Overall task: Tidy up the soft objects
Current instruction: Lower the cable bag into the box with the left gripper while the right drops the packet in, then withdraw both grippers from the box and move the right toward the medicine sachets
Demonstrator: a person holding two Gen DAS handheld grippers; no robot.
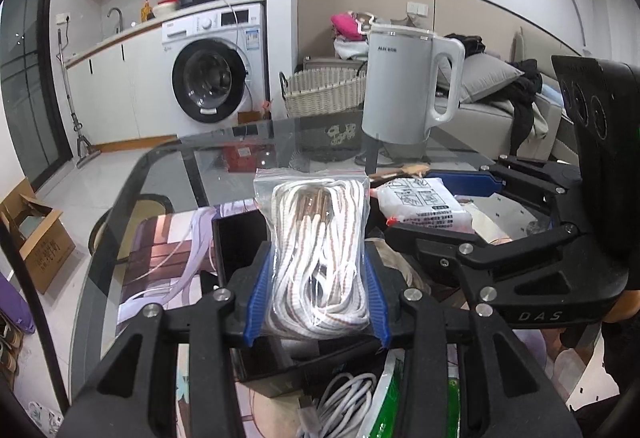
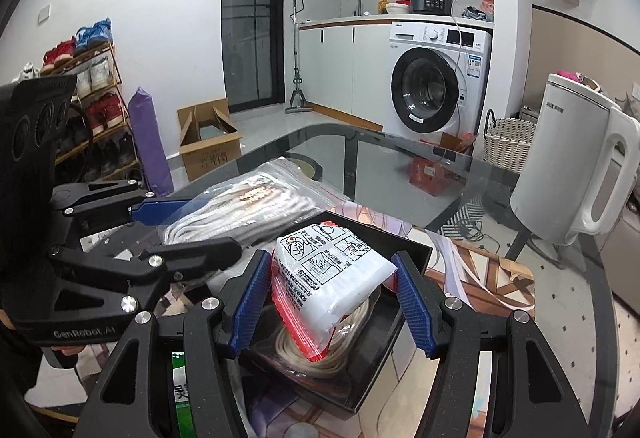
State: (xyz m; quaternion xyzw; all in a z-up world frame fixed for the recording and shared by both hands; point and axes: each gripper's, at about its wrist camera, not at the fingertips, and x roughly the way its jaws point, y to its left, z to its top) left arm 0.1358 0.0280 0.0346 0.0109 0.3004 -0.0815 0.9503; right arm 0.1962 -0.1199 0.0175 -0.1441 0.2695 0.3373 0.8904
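Observation:
My left gripper (image 1: 316,302) is shut on a clear zip bag of white-and-brown striped cords (image 1: 318,250), its blue pads pressing both sides. The bag hangs above a black tray (image 1: 236,242). In the right wrist view, my right gripper (image 2: 332,306) is shut on a white printed packet in a red-edged zip bag (image 2: 332,270), held over the black tray (image 2: 404,240). A coil of beige rope (image 2: 360,318) lies in the tray under it. The left gripper (image 2: 188,230) and its cord bag (image 2: 248,206) appear just to the left, close beside the packet.
A white electric kettle (image 2: 572,166) stands on the glass table (image 2: 380,158) at the right. A picture mat (image 2: 480,278) lies under the tray. A white cable (image 1: 344,402) and a green package (image 1: 384,398) lie near the table's near edge.

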